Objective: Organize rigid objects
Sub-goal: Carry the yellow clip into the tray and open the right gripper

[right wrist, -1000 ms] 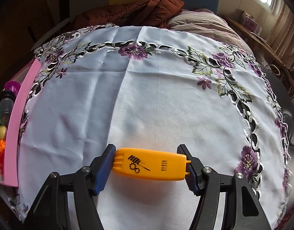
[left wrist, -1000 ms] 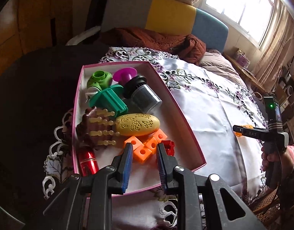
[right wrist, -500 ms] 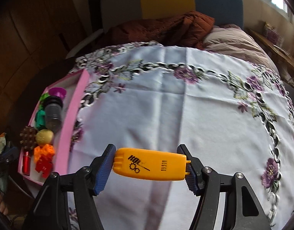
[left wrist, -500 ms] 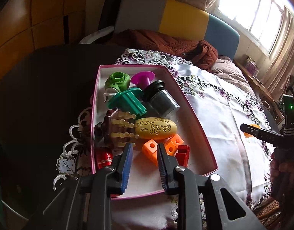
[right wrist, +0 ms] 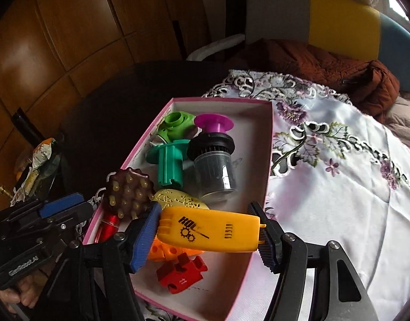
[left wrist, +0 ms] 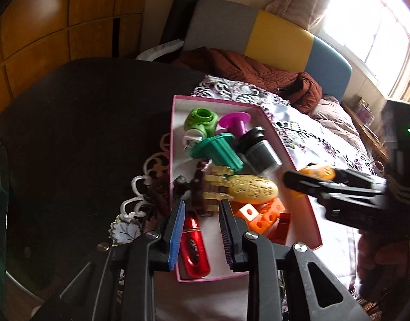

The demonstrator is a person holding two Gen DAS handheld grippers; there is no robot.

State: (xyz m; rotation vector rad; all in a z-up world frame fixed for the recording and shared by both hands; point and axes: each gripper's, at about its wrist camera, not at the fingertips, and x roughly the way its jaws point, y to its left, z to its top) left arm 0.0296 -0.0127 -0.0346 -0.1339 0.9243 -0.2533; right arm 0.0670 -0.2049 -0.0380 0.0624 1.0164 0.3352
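Observation:
My right gripper is shut on an orange plastic block with a black gear logo and holds it above the near end of the pink box. The box holds a green ring, a magenta spool, a teal part, a dark jar, a brown studded brush, a yellow oval, orange bricks, a red brick and a red tube. My left gripper is open and empty over the box's near left corner, above the red tube.
The box lies at the left edge of a white embroidered cloth on a dark round table. A brown jacket lies on a grey, yellow and blue sofa behind. Clutter sits at far left.
My right gripper has carried the orange block left from over the cloth to above the box. My left gripper has shifted left along the box's near edge, still open.

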